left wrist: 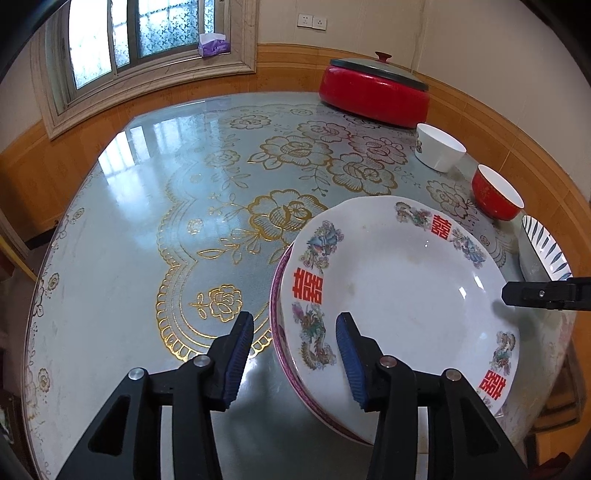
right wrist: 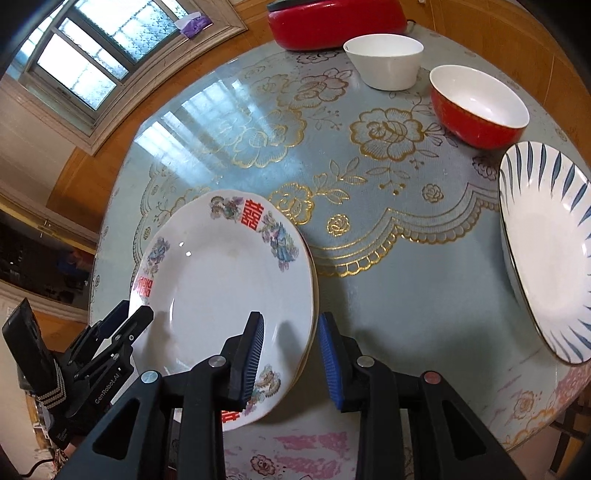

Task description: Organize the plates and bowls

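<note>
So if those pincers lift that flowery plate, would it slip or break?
Probably slippery: the flowery plate looks glazed and shiny against the ridged blue pads. Likely stiff but breakable, being china. It sits on another plate, so pushing it may make it slide.

a round table (left wrist: pixel 147 206) fills the room's corner, its pale blue-grey cloth printed with gold flowers and scalloped borders under a glossy clear cover that mirrors the window. the window (left wrist: pixel 122 40) has a pale stone-coloured frame and patterned frosted panes glowing with daylight, and a purple tissue box (left wrist: pixel 213 45) sits on its sill. cream walls rise above a band of honey-coloured wood panelling (left wrist: pixel 295 70), and a double white wall socket (left wrist: pixel 312 22) is set high on the far wall.
</note>
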{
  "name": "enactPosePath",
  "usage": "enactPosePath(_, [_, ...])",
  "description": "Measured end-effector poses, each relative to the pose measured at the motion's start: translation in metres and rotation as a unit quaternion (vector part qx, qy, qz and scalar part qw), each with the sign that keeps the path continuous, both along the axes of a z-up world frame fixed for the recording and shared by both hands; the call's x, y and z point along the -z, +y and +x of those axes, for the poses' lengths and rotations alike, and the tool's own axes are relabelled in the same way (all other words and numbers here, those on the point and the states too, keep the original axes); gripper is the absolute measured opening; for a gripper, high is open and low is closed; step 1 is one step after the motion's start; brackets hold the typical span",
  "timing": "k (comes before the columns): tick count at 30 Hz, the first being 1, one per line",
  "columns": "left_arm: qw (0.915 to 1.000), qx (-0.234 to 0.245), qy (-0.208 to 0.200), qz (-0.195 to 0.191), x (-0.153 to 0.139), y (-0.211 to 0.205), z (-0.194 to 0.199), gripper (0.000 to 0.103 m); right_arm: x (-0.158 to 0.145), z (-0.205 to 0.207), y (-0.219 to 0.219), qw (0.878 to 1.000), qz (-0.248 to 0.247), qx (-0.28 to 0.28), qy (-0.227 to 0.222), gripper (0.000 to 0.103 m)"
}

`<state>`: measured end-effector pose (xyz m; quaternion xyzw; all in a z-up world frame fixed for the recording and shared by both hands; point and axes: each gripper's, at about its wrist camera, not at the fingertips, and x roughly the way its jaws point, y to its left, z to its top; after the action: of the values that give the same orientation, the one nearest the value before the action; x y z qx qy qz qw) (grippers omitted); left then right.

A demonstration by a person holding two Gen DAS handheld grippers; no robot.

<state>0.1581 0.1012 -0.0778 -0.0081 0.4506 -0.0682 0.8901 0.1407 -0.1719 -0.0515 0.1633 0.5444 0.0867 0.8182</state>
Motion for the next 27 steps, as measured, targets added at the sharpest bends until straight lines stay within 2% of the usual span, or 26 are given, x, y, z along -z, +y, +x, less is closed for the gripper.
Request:
enactPosePath(7, [1.0000, 0.004, 0.007, 0.002, 0.003, -0.002, -0.001, 0.049, 0.007, -0.003, 0.011, 0.999, -0.028, -0.019, -0.004, 0.029])
enactPosePath(11, [0.9999, 0.007, 0.012, 0.001, 0.005, -0.003, -0.001, 0.051, 0.011, -0.003, 0.008, 1.000, -0.011, -0.009, 0.003, 0.028])
enactPosePath(16, [0.9998, 0.010, 0.013, 0.005, 0.006, -0.004, -0.001, 0.052, 0.016, -0.004, 0.016, 1.000, -0.028, -0.010, 0.006, 0.029])
enactPosePath(19, [0.9998, 0.013, 0.013, 0.004, 0.005, -0.006, -0.001, 0.053, 0.016, -0.003, 0.013, 1.000, -0.019, 0.000, 0.009, 0.029])
enactPosePath(23, [0.9997, 0.019, 0.014, 0.003, 0.005, -0.009, -0.001, 0.060, 0.014, -0.006, 0.016, 1.000, -0.025, 0.004, 0.005, 0.029])
enactPosePath(27, [0.9996, 0.023, 0.015, -0.001, 0.004, -0.012, -0.002, 0.061, 0.015, -0.013, 0.014, 1.000, -0.010, 0.014, 0.004, 0.030])
